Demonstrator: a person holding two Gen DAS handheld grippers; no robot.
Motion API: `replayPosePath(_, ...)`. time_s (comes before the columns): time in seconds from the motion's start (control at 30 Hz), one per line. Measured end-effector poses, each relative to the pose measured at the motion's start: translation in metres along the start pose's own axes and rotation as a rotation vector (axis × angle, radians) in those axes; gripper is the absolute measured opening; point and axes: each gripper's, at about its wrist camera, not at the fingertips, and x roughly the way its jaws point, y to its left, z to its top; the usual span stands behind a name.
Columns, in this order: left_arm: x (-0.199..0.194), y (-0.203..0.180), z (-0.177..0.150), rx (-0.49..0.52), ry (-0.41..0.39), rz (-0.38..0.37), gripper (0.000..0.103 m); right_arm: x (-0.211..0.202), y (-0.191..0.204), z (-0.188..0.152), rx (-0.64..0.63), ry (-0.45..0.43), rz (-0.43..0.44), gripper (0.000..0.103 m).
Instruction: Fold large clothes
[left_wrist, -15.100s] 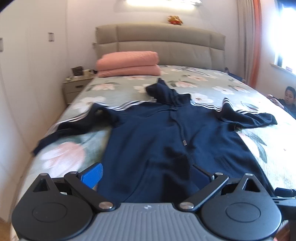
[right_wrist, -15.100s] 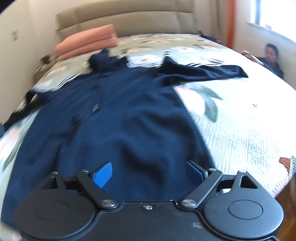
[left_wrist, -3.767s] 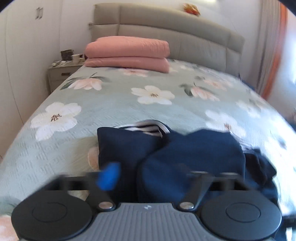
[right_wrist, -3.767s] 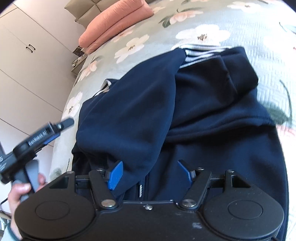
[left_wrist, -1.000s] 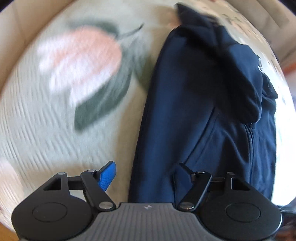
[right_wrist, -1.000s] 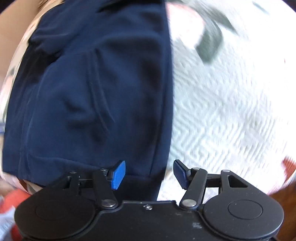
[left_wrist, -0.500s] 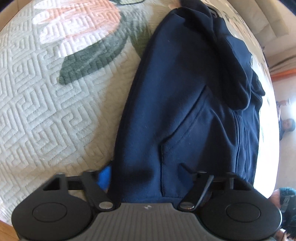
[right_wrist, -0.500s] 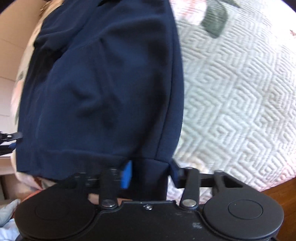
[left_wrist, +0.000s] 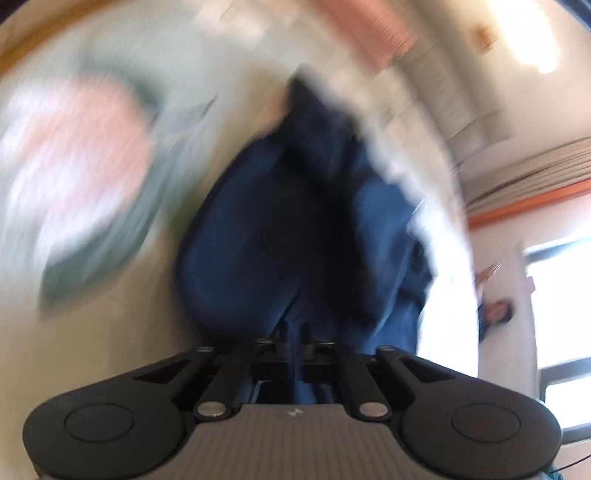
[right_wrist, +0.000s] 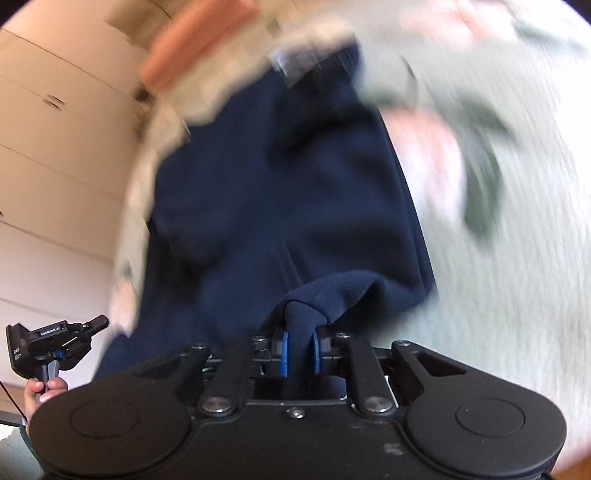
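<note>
The navy hoodie (left_wrist: 295, 221), folded into a long narrow strip, lies on the floral bedspread (left_wrist: 92, 166) and runs away from me toward the headboard. My left gripper (left_wrist: 294, 334) is shut, and the near hem is drawn up into its closed fingers; the view is badly blurred. In the right wrist view the hoodie (right_wrist: 280, 192) fills the middle. My right gripper (right_wrist: 298, 350) has its jaws closing, with the blue pads pressing a bunched fold of the near hem lifted off the bedspread (right_wrist: 517, 258).
Pink folded bedding (left_wrist: 362, 26) lies by the padded headboard (left_wrist: 443, 92). A person (left_wrist: 495, 314) sits low near the bright window at the right. White wardrobe doors (right_wrist: 55, 129) stand left of the bed. A hand (right_wrist: 40, 391) shows at the lower left.
Both grippers have closed on the hoodie's near hem and raised it. Both views have tipped up from the bedspread toward the head of the bed.
</note>
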Motion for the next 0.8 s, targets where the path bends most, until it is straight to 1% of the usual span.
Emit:
replayPosePath(0.07, 0.003, -0.014, 0.037, 0.032, -0.097, -0.050, 0.001, 0.006, 0.005, 0.036, -0.027, -0.082, 0.037, 0.016)
replayPosePath(0.1, 0.008, -0.021, 0.059, 0.058, -0.144, -0.072, 0.001, 0.016, 0.009, 0.054, -0.040, -0.115, 0.048, 0.016)
replayPosePath(0.13, 0.014, -0.028, 0.075, 0.082, -0.176, -0.079, 0.001, 0.021, 0.010, 0.073, -0.051, -0.148, 0.040, 0.016)
replayPosePath(0.17, 0.020, -0.036, 0.092, 0.107, -0.207, -0.075, 0.001, 0.030, 0.011, 0.090, -0.032, -0.177, 0.027, 0.017)
replayPosePath(0.2, 0.022, -0.043, 0.104, 0.123, -0.226, -0.072, 0.002, 0.039, 0.008, 0.106, 0.020, -0.202, 0.032, 0.020)
replayPosePath(0.23, 0.025, -0.048, 0.111, 0.137, -0.236, -0.078, 0.009, 0.042, 0.001, 0.118, 0.085, -0.219, 0.048, 0.021)
replayPosePath(0.27, 0.026, -0.051, 0.114, 0.155, -0.230, -0.078, 0.015, 0.046, -0.004, 0.126, 0.131, -0.219, 0.062, 0.022)
replayPosePath(0.3, 0.029, -0.051, 0.111, 0.169, -0.195, -0.069, 0.030, 0.048, -0.007, 0.131, 0.135, -0.218, 0.070, 0.022)
replayPosePath(0.33, 0.029, -0.047, 0.103, 0.179, -0.150, -0.040, 0.043, 0.050, -0.007, 0.131, 0.108, -0.218, 0.061, 0.022)
replayPosePath(0.37, 0.028, -0.042, 0.090, 0.193, -0.118, 0.016, 0.045, 0.052, -0.006, 0.129, 0.078, -0.204, 0.045, 0.022)
replayPosePath(0.4, 0.026, -0.037, 0.074, 0.196, -0.091, 0.068, 0.046, 0.052, -0.009, 0.126, 0.064, -0.169, 0.030, 0.022)
replayPosePath(0.47, 0.023, -0.025, 0.043, 0.174, -0.012, 0.120, 0.046, 0.055, -0.015, 0.117, 0.075, -0.106, 0.026, 0.022)
replayPosePath(0.53, 0.014, -0.021, 0.014, 0.149, 0.006, 0.158, 0.046, 0.055, -0.014, 0.110, 0.067, -0.085, 0.027, 0.022)
replayPosePath(0.57, 0.012, -0.025, 0.003, 0.161, -0.001, 0.184, 0.047, 0.054, -0.012, 0.109, 0.058, -0.081, 0.019, 0.022)
replayPosePath(0.6, 0.011, -0.031, -0.002, 0.180, -0.008, 0.199, 0.050, 0.054, -0.010, 0.108, 0.052, -0.084, 0.015, 0.022)
replayPosePath(0.67, 0.008, -0.045, -0.010, 0.242, 0.000, 0.206, 0.063, 0.053, -0.007, 0.110, 0.053, -0.086, 0.009, 0.022)
replayPosePath(0.7, 0.009, -0.050, -0.014, 0.280, 0.021, 0.214, 0.079, 0.055, -0.005, 0.112, 0.049, -0.080, 0.005, 0.024)
replayPosePath(0.73, 0.010, -0.055, -0.020, 0.320, 0.053, 0.231, 0.086, 0.054, -0.004, 0.114, 0.037, -0.068, -0.003, 0.025)
replayPosePath(0.8, 0.018, -0.059, -0.036, 0.384, 0.137, 0.261, 0.086, 0.055, -0.002, 0.112, 0.009, -0.044, -0.030, 0.026)
